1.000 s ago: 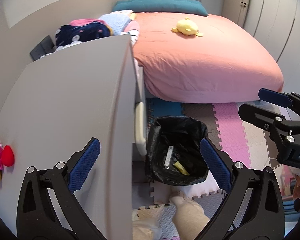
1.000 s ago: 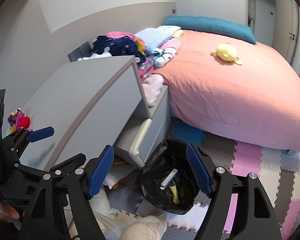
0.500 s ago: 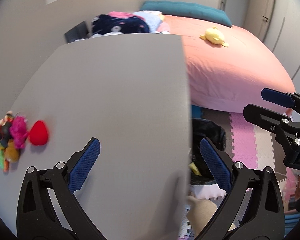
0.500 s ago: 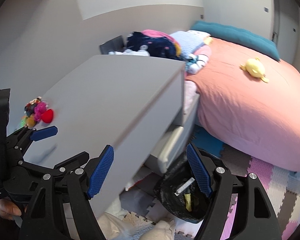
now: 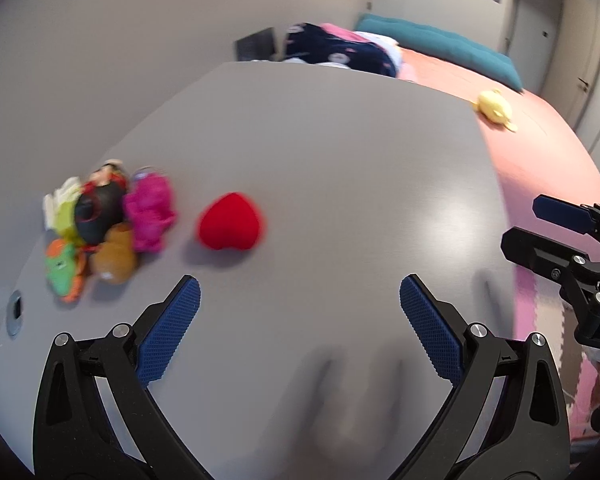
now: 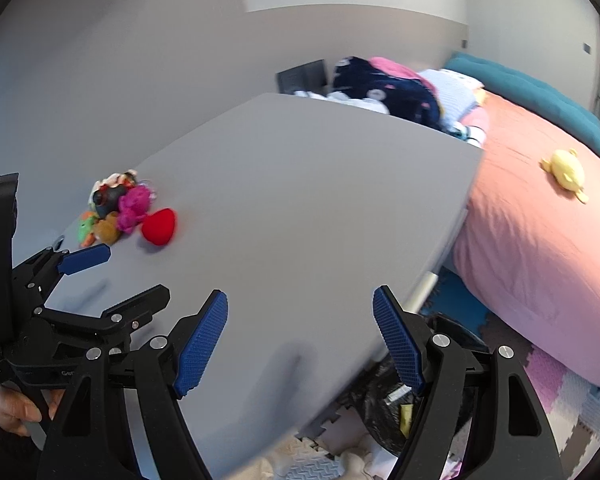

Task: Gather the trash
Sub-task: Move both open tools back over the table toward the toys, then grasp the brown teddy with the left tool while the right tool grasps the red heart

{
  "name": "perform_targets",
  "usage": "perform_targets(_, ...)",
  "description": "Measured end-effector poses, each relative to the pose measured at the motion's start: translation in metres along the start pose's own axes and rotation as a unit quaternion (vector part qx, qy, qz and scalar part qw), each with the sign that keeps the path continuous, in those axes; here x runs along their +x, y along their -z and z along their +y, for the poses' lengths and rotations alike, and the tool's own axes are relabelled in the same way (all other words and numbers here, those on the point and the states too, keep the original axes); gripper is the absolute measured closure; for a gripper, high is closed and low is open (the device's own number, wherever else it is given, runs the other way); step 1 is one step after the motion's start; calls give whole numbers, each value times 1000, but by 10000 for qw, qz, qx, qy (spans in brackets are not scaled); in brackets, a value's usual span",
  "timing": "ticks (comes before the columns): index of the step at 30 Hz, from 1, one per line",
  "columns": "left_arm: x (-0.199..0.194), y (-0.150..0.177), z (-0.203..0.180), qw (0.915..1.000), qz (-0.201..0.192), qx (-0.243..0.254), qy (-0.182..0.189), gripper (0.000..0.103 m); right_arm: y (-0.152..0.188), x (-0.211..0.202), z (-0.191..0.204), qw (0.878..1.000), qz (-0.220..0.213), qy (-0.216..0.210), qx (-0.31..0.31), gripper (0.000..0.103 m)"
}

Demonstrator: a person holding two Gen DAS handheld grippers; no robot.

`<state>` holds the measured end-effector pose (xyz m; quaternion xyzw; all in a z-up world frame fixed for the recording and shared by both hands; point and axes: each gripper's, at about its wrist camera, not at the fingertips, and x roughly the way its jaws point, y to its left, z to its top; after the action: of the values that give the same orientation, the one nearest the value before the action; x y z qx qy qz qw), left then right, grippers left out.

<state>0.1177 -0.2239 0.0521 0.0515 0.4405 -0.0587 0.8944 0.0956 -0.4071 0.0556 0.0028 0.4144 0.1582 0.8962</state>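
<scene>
Both tools had swung away from the black trash bag (image 6: 384, 400) on the floor and over the grey table (image 5: 320, 160), which now filled the views. Left tool (image 5: 300, 300) and right tool (image 6: 300, 312) each hung above the tabletop with jaws spread and nothing between them. A red heart toy (image 5: 230, 227) lay beside a heap of small plush toys (image 5: 104, 232). The bag sat below the table's edge, near the pink bed (image 6: 540, 240).

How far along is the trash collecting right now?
Some is done: the black bin bag on the floor already holds a few scraps. In hand: nothing, since the left gripper and right gripper are both open and empty. On the grey dresser top only small toys show, no obvious trash.
</scene>
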Motion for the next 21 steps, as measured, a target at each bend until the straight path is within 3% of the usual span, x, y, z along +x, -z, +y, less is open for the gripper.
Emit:
perform_targets(8,-5,11,55,9986,-19,-436,-290,6,-16,25,48,9988,83,-345,-331,27)
perform_targets(21,14,11,108,9952,146,-857,-455,6,-37,63,95,9951,307,-715,-612,27)
